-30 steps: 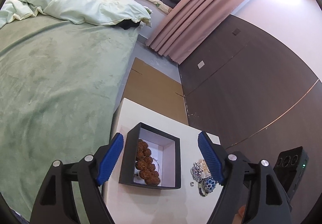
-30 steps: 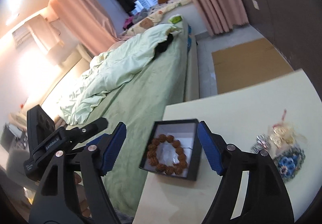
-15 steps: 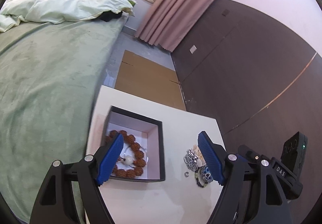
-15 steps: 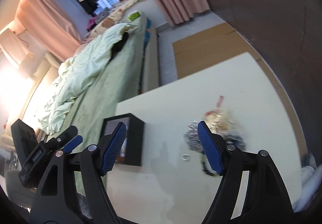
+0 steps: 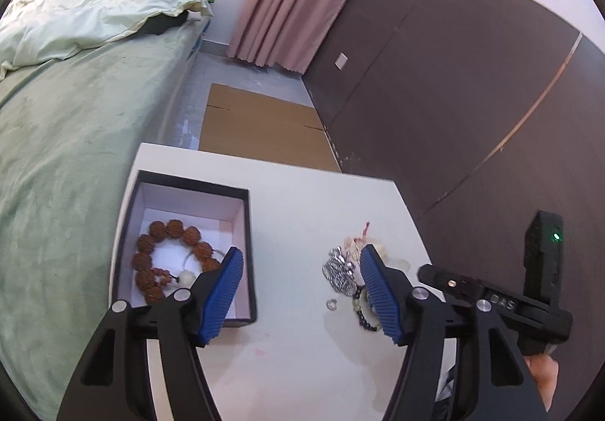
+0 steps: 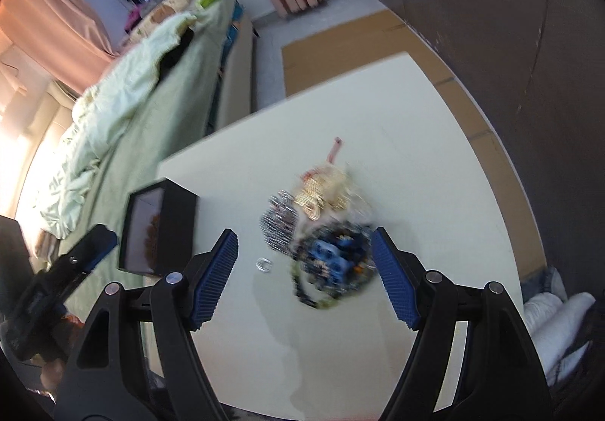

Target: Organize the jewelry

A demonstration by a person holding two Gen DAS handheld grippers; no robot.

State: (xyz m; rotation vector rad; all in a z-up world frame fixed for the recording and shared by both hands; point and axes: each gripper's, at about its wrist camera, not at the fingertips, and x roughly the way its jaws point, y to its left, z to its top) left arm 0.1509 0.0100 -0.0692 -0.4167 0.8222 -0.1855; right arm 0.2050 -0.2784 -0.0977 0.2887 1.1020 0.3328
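A black box (image 5: 247,228) with a white lining stands on the white table (image 5: 295,201) at the left; a brown bead bracelet (image 5: 166,232) lies in it. A heap of jewelry (image 6: 325,220) lies right of the box: silver, gold and blue pieces. A small silver ring (image 6: 263,264) lies apart beside it. My left gripper (image 5: 298,292) is open and empty above the table between box and heap. My right gripper (image 6: 304,273) is open and empty, just above the blue piece (image 6: 334,254). The box also shows in the right wrist view (image 6: 177,220).
A green bed (image 5: 68,126) runs along the table's left side. A dark wall (image 5: 453,80) stands to the right. Cardboard (image 5: 261,129) lies on the floor beyond the table's far edge. The right gripper's body (image 5: 491,303) shows at the left wrist view's lower right.
My right gripper swung from the box to over the jewelry heap. My left gripper shifted so the box sits at its left finger and the heap at its right.
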